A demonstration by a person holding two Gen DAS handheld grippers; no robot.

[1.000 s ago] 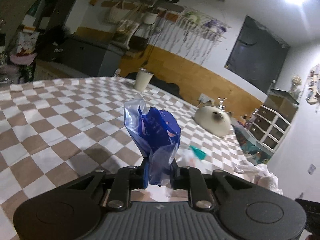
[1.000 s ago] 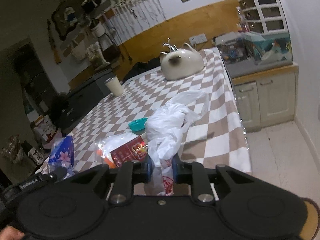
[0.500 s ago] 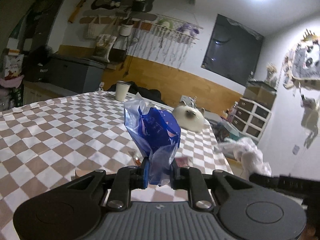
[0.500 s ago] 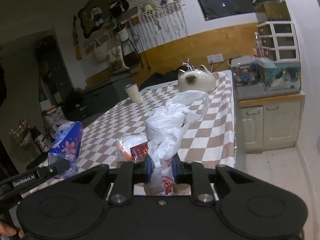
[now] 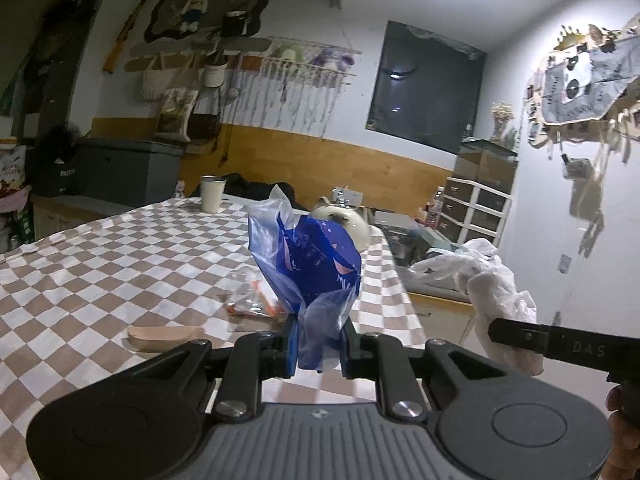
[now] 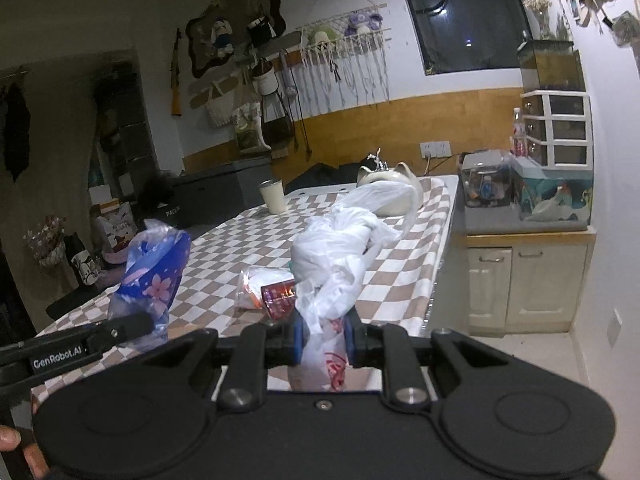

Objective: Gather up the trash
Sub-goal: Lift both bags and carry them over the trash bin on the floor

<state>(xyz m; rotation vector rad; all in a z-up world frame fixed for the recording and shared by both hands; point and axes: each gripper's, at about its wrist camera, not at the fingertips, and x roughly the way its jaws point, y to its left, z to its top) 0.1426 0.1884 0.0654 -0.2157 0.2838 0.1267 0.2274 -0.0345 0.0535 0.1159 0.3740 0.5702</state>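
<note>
Left gripper (image 5: 318, 344) is pinching the blue wrapper (image 5: 308, 268) and right gripper (image 6: 322, 338) is clamping the white plastic bag (image 6: 340, 240), both held above the checkered table (image 5: 100, 264), both looking featherlight, crinkly, slippery, so bunched necks are seeming the best hold.

white walls (image 5: 360, 8); wood wainscot (image 6: 460, 120); dark window (image 5: 424, 88); cream cabinet (image 6: 528, 280)

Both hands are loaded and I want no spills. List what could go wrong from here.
1. The left gripper pinches only the bottom of the blue wrapper; thin film could slip out if swung.
2. The white plastic bag in the right gripper trails loose folds that might snag on the way.
3. The clear packet with the red wrapper lies on the checkered table with no gripper free, so it may be left behind.
</note>
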